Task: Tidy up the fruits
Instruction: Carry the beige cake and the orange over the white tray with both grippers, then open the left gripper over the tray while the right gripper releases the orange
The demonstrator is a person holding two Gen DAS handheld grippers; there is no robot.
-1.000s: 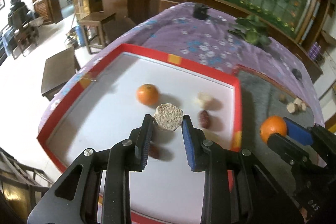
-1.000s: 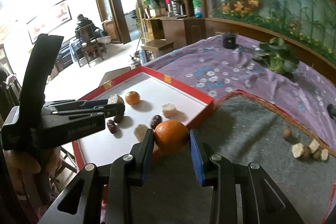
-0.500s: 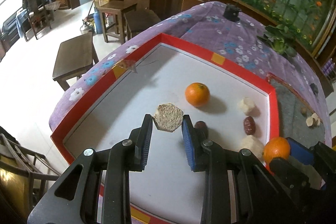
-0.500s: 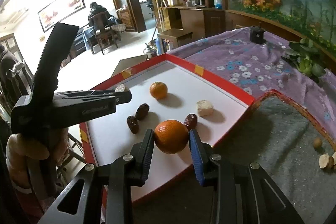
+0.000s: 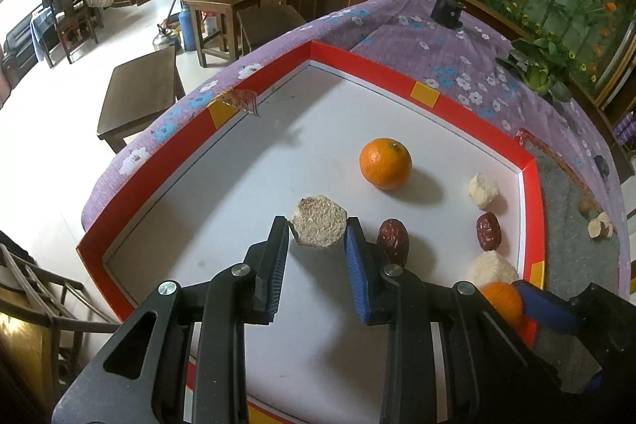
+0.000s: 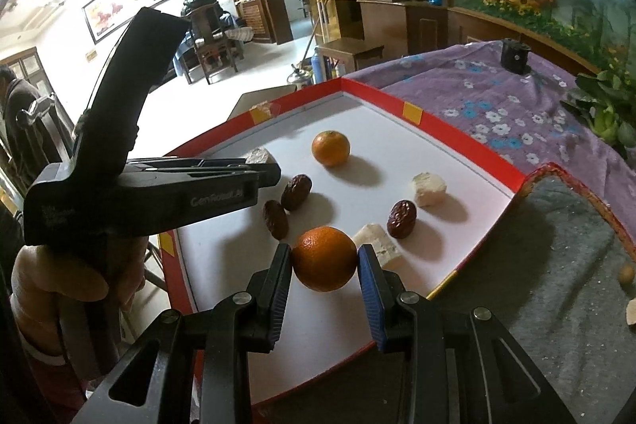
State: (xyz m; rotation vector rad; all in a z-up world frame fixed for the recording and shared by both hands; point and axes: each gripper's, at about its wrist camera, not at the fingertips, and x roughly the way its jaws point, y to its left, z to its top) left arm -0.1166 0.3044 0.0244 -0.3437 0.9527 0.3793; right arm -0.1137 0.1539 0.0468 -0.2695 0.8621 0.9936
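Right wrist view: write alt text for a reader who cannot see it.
The right gripper holds an orange between its jaws above a red-rimmed white tray holding another orange, three dates and pale chunks. The left gripper reaches in from the left.

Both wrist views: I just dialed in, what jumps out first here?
The right gripper clamps an orange over the near edge of the red-rimmed white tray. The left gripper holds a tan hexagonal cake above the tray's middle. Another orange sits loose deeper in the tray.
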